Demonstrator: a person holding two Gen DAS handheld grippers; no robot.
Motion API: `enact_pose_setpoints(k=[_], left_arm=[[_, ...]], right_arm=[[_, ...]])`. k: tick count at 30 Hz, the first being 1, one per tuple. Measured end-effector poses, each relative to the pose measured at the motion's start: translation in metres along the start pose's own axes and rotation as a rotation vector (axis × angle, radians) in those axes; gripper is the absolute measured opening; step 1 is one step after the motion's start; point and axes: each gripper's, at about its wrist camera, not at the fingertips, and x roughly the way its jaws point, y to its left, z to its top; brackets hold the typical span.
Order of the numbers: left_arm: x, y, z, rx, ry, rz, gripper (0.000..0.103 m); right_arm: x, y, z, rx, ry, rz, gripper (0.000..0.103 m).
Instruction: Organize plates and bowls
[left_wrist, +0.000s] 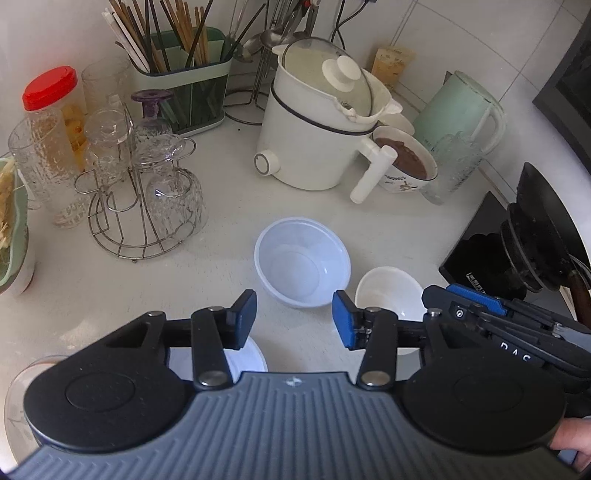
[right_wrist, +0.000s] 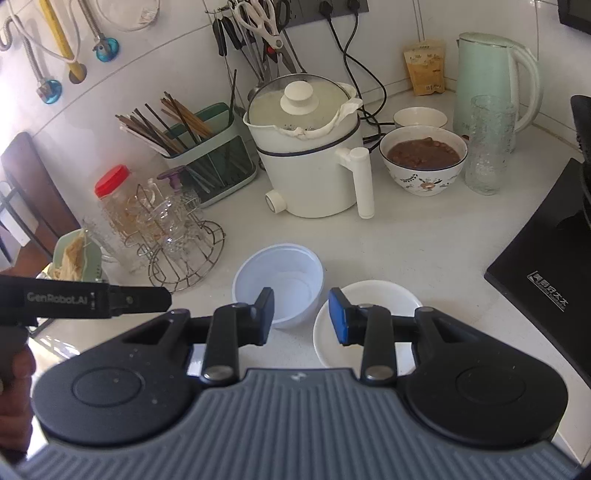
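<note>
A translucent plastic bowl (left_wrist: 302, 263) sits upright, mouth up, on the white bench (left_wrist: 221, 236) just ahead of the left gripper (left_wrist: 294, 319), whose jaws stand apart with nothing between them. To its right, touching or nearly so, lies a glossy white ceramic bowl (right_wrist: 369, 295), partly under the right gripper (right_wrist: 301, 317), jaws likewise apart and empty. Beyond stand a wire glass rack (left_wrist: 147, 206) and a white electric pot (left_wrist: 317, 129).
</note>
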Motion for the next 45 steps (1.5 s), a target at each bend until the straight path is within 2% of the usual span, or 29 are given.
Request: enact_pose_setpoints(k=[5,6,7,9,18,23,28,31,37,42,45], left_arm=[[0.019,0.006,0.013,-0.003,0.027,0.007,0.056],[0.024,0.007,0.015,-0.004,0.032,0.006,0.059],[0.028,0.009,0.018,-0.002,0.04,0.008,0.062],[0.037,0.011,0.022,0.006,0.054,0.02,0.068],[0.08,0.033,0.041,-0.029,0.127,0.017,0.069],[0.103,0.038,0.046,-0.034,0.167,0.012,0.069],[0.127,0.042,0.05,-0.047,0.219,-0.004,0.067],[0.14,0.042,0.055,-0.031,0.249,-0.004,0.059],[0.162,0.038,0.063,0.001,0.301,-0.03,0.043],[0.17,0.034,0.064,0.024,0.317,-0.037,0.034],[0.171,0.028,0.067,0.044,0.321,-0.04,0.034]], right_arm=[[0.018,-0.004,0.007,0.014,0.023,-0.011,0.036],[0.022,-0.005,0.009,0.023,0.034,-0.014,0.043],[0.027,-0.007,0.01,0.037,0.047,-0.014,0.058],[0.034,-0.011,0.011,0.06,0.064,-0.012,0.072],[0.068,-0.015,0.019,0.089,0.083,-0.047,0.072],[0.088,-0.015,0.023,0.073,0.113,-0.022,0.07],[0.112,-0.019,0.026,0.065,0.141,-0.051,0.055],[0.126,-0.017,0.029,0.058,0.162,-0.045,0.043],[0.143,-0.016,0.029,0.039,0.178,-0.073,0.032],[0.154,-0.017,0.027,0.035,0.189,-0.078,0.026],[0.158,-0.018,0.026,0.058,0.2,-0.064,0.026]])
